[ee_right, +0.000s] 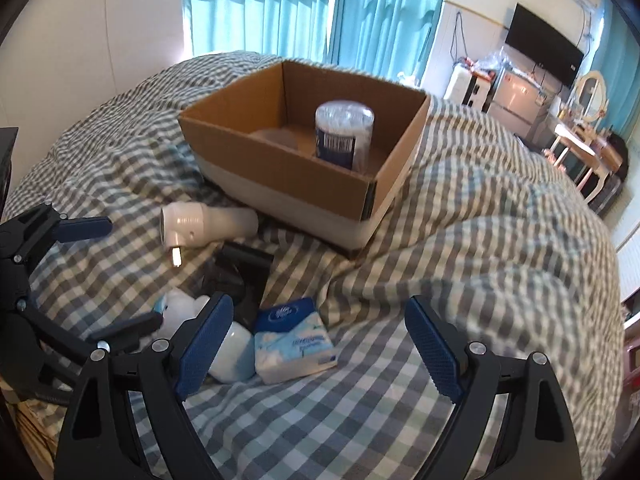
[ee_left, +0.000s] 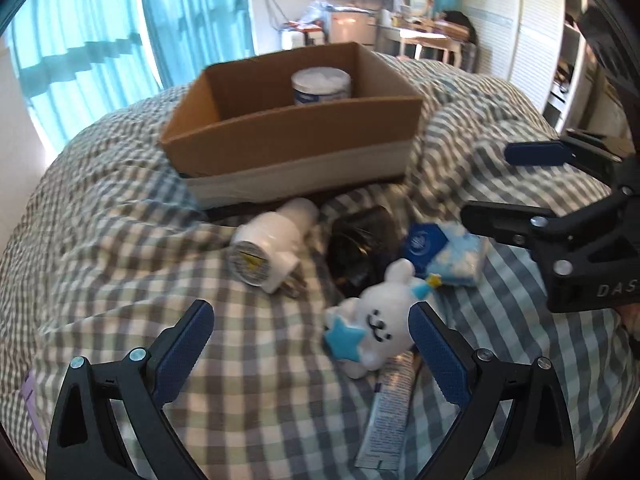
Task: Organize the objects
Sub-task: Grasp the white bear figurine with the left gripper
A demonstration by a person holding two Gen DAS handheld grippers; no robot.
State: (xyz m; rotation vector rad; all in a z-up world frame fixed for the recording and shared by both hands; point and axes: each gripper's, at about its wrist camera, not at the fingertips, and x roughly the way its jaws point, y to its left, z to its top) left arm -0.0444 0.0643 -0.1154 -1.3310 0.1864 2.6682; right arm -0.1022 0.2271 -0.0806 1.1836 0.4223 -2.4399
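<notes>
everything sits on a checked quilt (ee_left: 120,240), with the box (ee_left: 292,136) as the anchor. the box lies with its long side running left to right in the left wrist view, open top up, and a tub (ee_left: 321,87) of cotton swabs stands upright inside toward the back.

going left to right in front of the box: a white plug-in (ee_left: 268,246) lies on its side just in front of the near wall, long axis pointing from the box toward the camera, prongs at the near end. right of it there's a dark object (ee_left: 360,252), too blurry to say what it is. next comes a white plush (ee_left: 380,324) holding a blue star, lying face up, a bit nearer than the dark thing. a tube (ee_left: 390,412) lies nearer still, partly under the plush, long axis pointing roughly back at the box. right of the plush sits a tissue pack (ee_left: 452,256), touching or almost touching it.

left gripper (ee_left: 312,344) is spread wide, nothing in it, its right finger just beside the plush. right gripper (ee_right: 320,344) is also wide apart and empty, hovering near the tissue pack, its left finger in front of the plush.
</notes>
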